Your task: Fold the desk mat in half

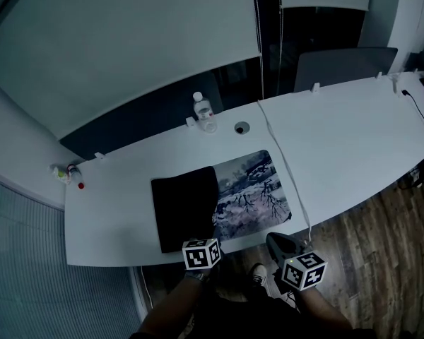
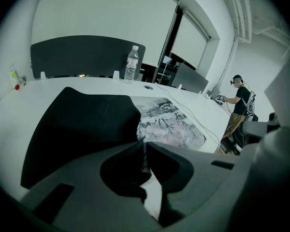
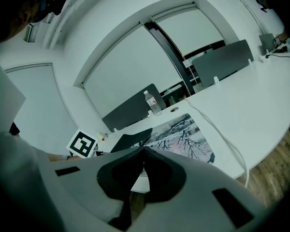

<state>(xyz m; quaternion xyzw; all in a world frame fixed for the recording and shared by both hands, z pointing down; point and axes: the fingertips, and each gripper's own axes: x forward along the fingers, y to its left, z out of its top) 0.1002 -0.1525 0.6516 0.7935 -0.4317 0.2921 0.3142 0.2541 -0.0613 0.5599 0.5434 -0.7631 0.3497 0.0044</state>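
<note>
The mat (image 1: 253, 189) lies flat near the front edge of the table (image 1: 353, 133). Its left part is turned over, so a black flap (image 1: 185, 207) shows beside the printed half. We judge the mat thin, limp and light, with a grippy backing. It will drape rather than spring, so we take it by a corner or edge and carry it over, never push it.

The left hand-held gripper (image 2: 144, 143) has its jaws pressed together and, as far as its dim view allows, pinches the flap's near corner. The right hand-held gripper (image 3: 144, 150) is closed on nothing, short of the table edge.

Only the head view gives the mat's full outline. Only the left gripper view shows where the jaw tips meet the flap.
</note>
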